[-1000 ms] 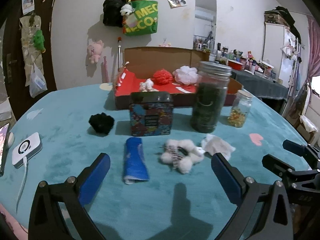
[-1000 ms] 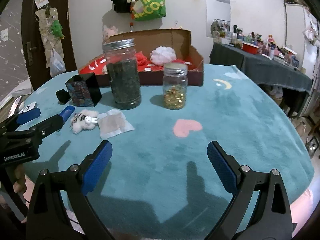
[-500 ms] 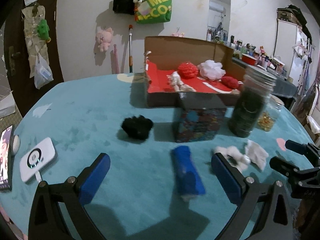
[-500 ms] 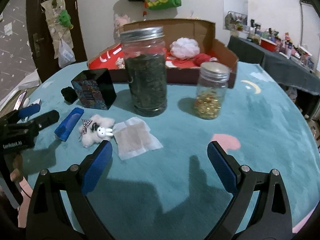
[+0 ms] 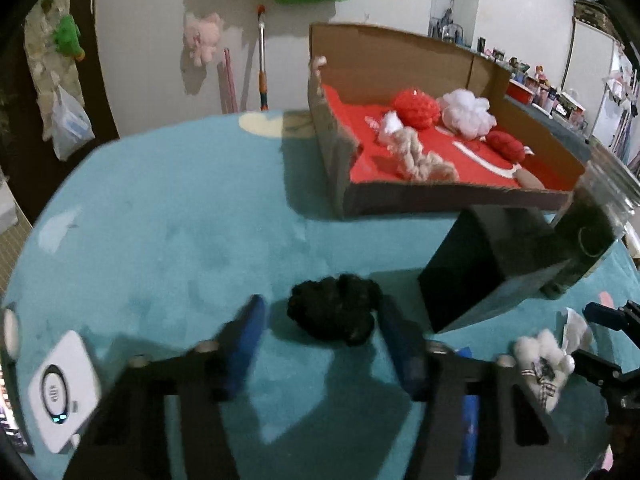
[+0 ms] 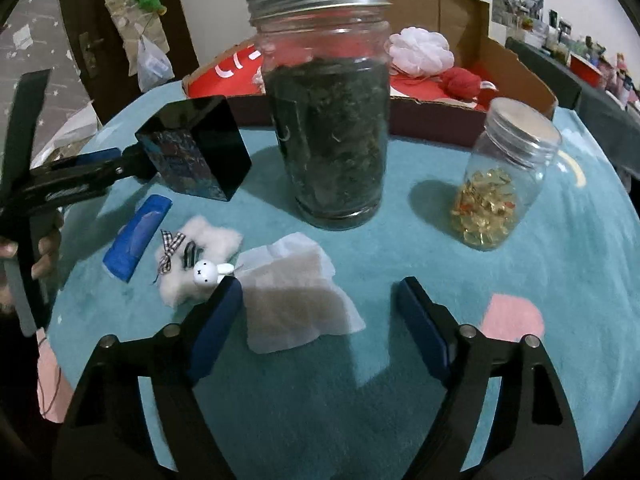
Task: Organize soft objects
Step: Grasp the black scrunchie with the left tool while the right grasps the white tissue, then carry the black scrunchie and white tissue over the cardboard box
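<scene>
Reaching low over the teal table [image 5: 160, 220], my left gripper [image 5: 320, 320] brackets the black pompom [image 5: 332, 312], jaws apart, not clamped. My right gripper [image 6: 320, 300] hangs spread above the white cloth [image 6: 292, 296]. Fuzzy and dark, the pompom sits beside the black tin [image 5: 492, 264]; blur hides whether the pads touch it.

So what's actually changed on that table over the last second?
The left gripper swung left and came down around the black fluffy ball, its jaws narrower but not visibly gripping yet. The right gripper moved forward toward the white paper pad, jaws a little narrower, holding nothing. The jars, black tin, blue roll, plush bunny and cardboard box stayed put.
</scene>
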The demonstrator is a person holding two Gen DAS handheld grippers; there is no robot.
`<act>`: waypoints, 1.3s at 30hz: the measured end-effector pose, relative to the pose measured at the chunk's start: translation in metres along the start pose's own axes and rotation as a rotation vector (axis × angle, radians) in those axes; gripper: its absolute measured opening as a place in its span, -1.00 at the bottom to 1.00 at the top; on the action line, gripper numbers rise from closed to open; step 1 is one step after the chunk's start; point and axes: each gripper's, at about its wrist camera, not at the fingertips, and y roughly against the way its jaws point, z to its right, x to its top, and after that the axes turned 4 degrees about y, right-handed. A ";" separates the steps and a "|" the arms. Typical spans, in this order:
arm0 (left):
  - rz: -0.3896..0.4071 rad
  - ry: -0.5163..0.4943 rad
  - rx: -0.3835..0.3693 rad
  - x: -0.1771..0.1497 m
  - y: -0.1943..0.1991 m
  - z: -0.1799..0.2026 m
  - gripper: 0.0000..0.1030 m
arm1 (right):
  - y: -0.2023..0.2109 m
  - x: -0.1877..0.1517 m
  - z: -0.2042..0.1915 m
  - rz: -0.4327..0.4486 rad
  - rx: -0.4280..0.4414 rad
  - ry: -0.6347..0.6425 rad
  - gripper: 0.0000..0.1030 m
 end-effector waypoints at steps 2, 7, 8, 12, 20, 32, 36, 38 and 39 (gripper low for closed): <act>-0.009 0.003 -0.029 -0.002 -0.001 -0.001 -0.36 | 0.000 0.001 -0.003 0.003 0.018 0.019 0.27; 0.047 0.008 -0.034 -0.007 0.017 0.003 -0.45 | 0.003 -0.001 -0.014 0.024 0.056 0.071 -0.61; 0.052 0.010 -0.040 -0.009 0.022 0.004 -0.46 | 0.004 -0.002 -0.015 0.037 0.052 0.078 -0.65; 0.065 0.012 -0.080 -0.020 0.040 0.016 -0.46 | 0.013 -0.006 -0.020 0.077 0.059 0.096 -0.73; 0.087 -0.095 -0.209 -0.036 0.070 0.069 -0.46 | 0.032 -0.010 -0.004 0.115 0.069 0.054 -0.73; 0.018 -0.199 -0.364 -0.046 0.056 0.133 -0.46 | 0.056 -0.012 0.019 0.150 0.073 0.026 -0.73; 0.008 -0.213 -0.379 -0.047 0.052 0.144 -0.46 | 0.058 -0.012 0.021 0.151 0.076 0.025 -0.73; 0.007 -0.219 -0.381 -0.046 0.050 0.147 -0.46 | 0.058 -0.012 0.021 0.151 0.077 0.027 -0.73; 0.005 -0.221 -0.385 -0.045 0.049 0.149 -0.46 | 0.058 -0.012 0.021 0.149 0.078 0.028 -0.73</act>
